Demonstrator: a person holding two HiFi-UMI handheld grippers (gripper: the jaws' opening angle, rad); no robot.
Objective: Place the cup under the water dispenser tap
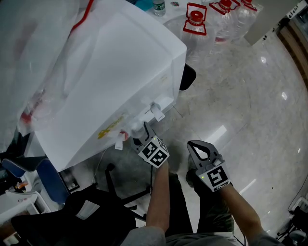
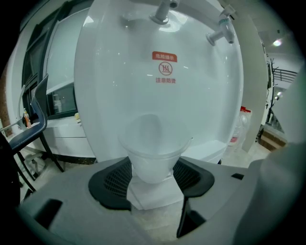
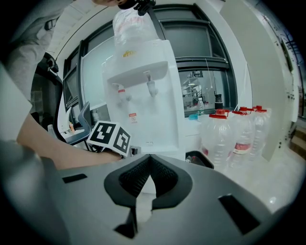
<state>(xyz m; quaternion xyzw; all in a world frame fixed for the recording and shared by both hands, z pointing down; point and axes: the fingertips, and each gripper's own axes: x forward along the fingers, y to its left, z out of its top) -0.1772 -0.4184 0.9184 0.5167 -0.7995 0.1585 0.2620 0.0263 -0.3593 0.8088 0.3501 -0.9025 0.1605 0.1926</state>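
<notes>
Your left gripper (image 2: 153, 176) has its fingers (image 2: 114, 179) clamped on the lower part of the clear plastic cup (image 2: 153, 143), which sits upright at the lower centre of the left gripper view. The cup faces the white water dispenser (image 2: 158, 95), roughly in line below the tap (image 2: 162, 13) at top middle; a second tap (image 2: 223, 31) sits upper right. The pick-up looks done. What is left, I judge, is to bring the cup in beneath the tap, set it on the ledge (image 2: 208, 152) and let go. Your right gripper (image 3: 149, 182) is empty, its fingers pressed together.
</notes>
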